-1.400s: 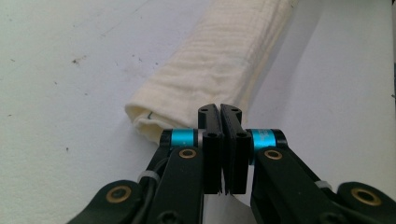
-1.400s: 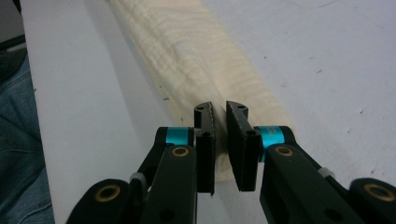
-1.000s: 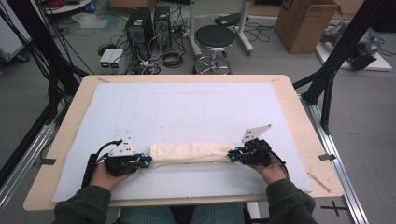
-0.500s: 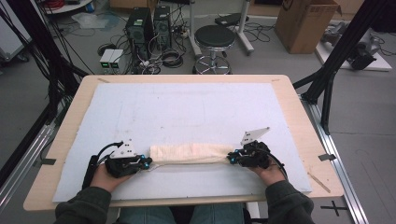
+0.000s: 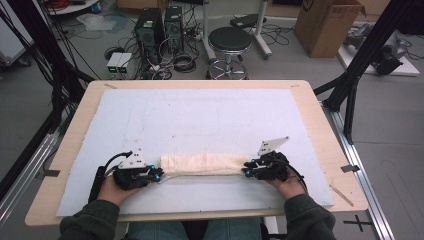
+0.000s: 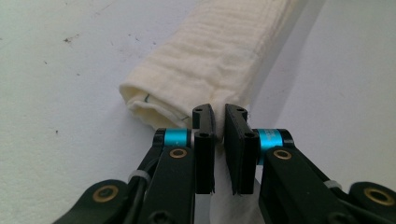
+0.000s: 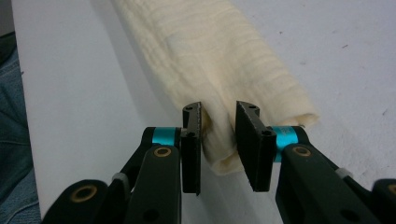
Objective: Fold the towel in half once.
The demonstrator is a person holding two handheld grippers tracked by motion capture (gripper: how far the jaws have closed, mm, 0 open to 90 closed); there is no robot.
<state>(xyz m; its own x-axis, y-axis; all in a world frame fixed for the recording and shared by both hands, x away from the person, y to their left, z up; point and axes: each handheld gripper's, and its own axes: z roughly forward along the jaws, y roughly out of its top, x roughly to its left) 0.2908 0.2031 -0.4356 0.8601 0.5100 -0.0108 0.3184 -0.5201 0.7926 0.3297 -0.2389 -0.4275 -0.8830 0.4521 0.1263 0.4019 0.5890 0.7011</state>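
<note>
Both claws, left claw [image 5: 159, 176] and right claw [image 5: 246, 170], flank the rolled cloth's [image 5: 204, 164] ends.

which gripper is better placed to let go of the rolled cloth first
Right, probably. The right gripper already stands wider around the rolled cloth; both have just been opening, but the left gripper shows a narrow gap.

A laboratory recording bay: computer towers [image 5: 159, 27] and tangled cables [image 5: 177, 60] on the floor, black rig frame [image 5: 367, 50], stool [image 5: 229, 42], cardboard box [image 5: 325, 25].
</note>
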